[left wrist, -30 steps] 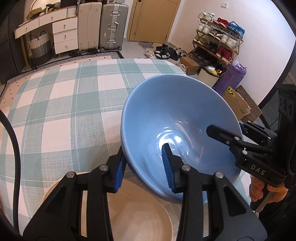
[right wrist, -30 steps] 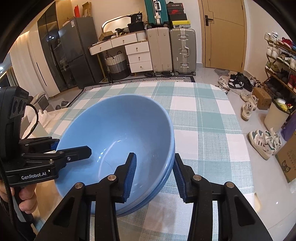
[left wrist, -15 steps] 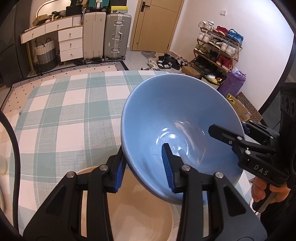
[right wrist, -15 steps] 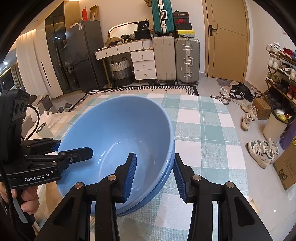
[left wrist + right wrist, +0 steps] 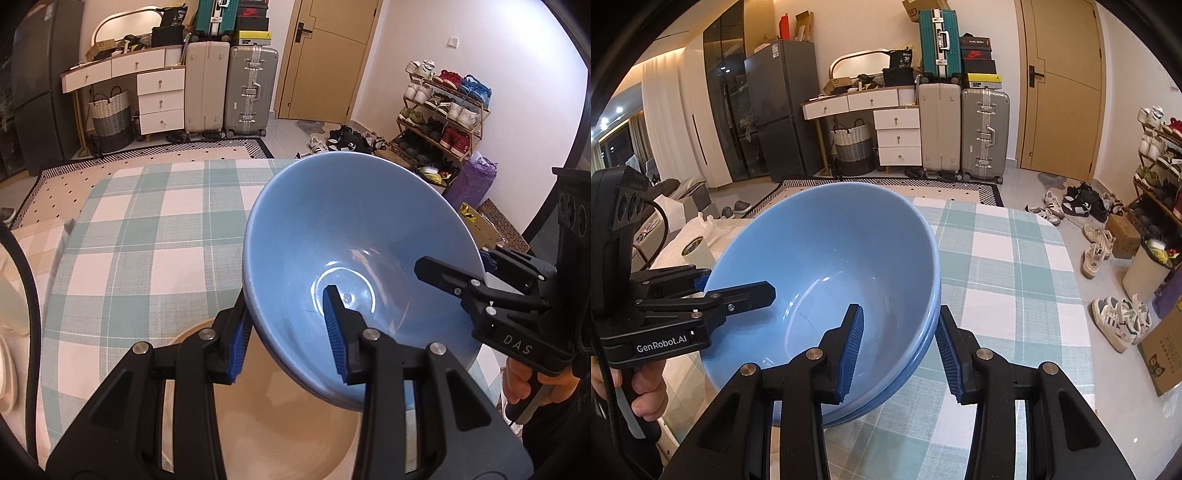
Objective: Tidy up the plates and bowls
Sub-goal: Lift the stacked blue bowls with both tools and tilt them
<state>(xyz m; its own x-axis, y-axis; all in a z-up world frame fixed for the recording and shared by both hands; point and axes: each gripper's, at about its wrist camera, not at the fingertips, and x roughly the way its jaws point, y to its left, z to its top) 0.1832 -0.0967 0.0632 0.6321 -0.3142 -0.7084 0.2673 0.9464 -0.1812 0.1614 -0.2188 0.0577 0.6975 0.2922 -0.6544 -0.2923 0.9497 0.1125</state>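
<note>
Blue bowls [image 5: 827, 258]: 2 stacked, tilted, lifted above checked tablecloth [image 5: 140, 236] and beige plate [image 5: 280, 424]. Your left gripper [image 5: 286, 332] clamps near rim, your right gripper [image 5: 899, 347] clamps opposite rim, both closed on stack.

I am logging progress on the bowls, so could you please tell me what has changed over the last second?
The blue bowls, nested, have risen off the checked tablecloth, carried by both grippers. Unchanged: the left gripper and right gripper stay clamped on opposite rims, and the beige plate still lies below.
</note>
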